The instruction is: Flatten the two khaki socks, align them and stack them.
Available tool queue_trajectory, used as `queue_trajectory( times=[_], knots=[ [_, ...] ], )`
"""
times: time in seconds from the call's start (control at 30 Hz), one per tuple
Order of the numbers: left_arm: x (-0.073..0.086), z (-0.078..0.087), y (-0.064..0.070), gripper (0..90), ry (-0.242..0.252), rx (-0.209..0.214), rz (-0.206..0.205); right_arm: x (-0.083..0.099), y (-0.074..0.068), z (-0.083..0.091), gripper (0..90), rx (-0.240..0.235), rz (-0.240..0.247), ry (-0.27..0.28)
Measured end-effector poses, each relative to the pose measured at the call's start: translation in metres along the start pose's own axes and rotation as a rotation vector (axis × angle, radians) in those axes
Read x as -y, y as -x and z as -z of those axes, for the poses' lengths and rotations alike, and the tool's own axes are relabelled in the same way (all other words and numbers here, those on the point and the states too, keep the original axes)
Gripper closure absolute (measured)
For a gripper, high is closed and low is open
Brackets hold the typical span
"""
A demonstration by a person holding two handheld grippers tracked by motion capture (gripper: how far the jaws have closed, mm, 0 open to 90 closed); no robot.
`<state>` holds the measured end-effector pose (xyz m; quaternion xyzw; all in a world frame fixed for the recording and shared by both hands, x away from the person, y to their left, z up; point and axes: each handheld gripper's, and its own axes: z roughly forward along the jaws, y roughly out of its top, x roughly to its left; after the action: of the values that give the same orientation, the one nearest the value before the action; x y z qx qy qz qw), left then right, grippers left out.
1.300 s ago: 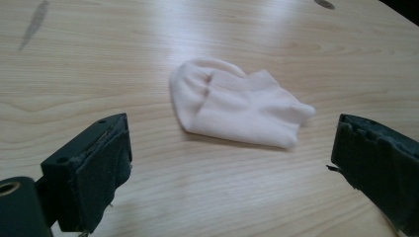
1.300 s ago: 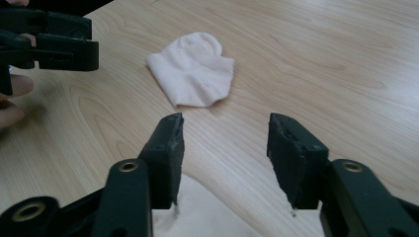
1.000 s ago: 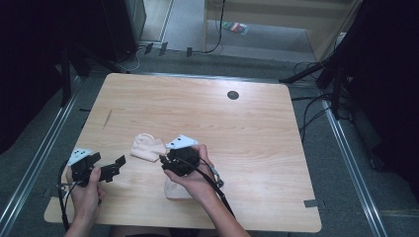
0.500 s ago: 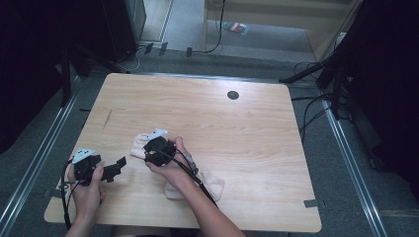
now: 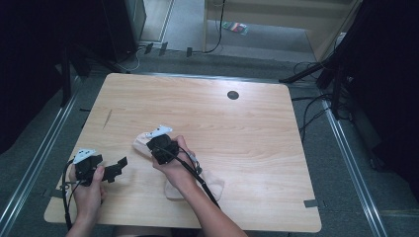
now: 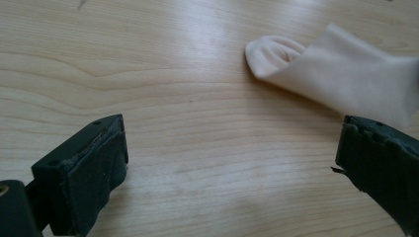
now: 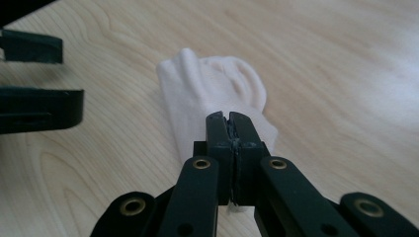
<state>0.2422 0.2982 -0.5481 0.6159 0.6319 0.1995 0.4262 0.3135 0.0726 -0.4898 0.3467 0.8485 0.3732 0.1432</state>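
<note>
We see a pale wooden counter [image 5: 237,133] w/ rounded corners and a small dark round hole [image 5: 232,95] near its far edge. Our landmark is the cream-coloured soft fabric sock [image 7: 212,94] lying flat on the counter, near the front-left part of it. The right gripper [image 7: 230,128] sits directly over the near end of that sock; in the right gripper view its black fingers [image 7: 217,136] are pressed together w/ cream fabric pinched between them, so it is clamped on the sock. From above, the right gripper [image 5: 160,144] covers part of the sock, w/ a bit of cream fabric [image 5: 142,143] poking out to the left of it. The left gripper [image 5: 114,168] is left of the sock and a little nearer the front edge, apart from it, not touching. In the left gripper view its two black fingers [image 6: 84,173] stand wide apart w/ bare wood between them, nothing held; the sock [image 6: 336,79] lies beyond them, off toward the right finger, its rounded end pointing left in that view. In the right gripper view the left gripper's spread fingers [image 7: 39,108] show left of the sock. A second cream fabric piece [image 5: 210,187] lies on the counter to the right of the sock and nearer the front, partly under the person's right forearm; we can't tell exactly what it is.
</note>
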Motion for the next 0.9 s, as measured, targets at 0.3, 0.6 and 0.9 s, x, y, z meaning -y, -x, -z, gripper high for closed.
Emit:
queue_trajectory(
  times=[0.3, 0.6, 0.9],
  knots=[
    [0.001, -0.007, 0.034, 0.0, -0.01, 0.14, -0.07, -0.008, 0.013, 0.047, 89.6, -0.017, -0.055, 0.089],
    [0.0, -0.021, 0.068, 0.0, -0.053, 0.249, -0.139, -0.006, 0.018, 0.071, 89.6, -0.034, -0.096, 0.134],
    [0.0, -0.024, 0.069, 0.0, -0.065, 0.286, -0.15, -0.002, 0.021, 0.091, 89.6, -0.043, -0.117, 0.176]
  ],
)
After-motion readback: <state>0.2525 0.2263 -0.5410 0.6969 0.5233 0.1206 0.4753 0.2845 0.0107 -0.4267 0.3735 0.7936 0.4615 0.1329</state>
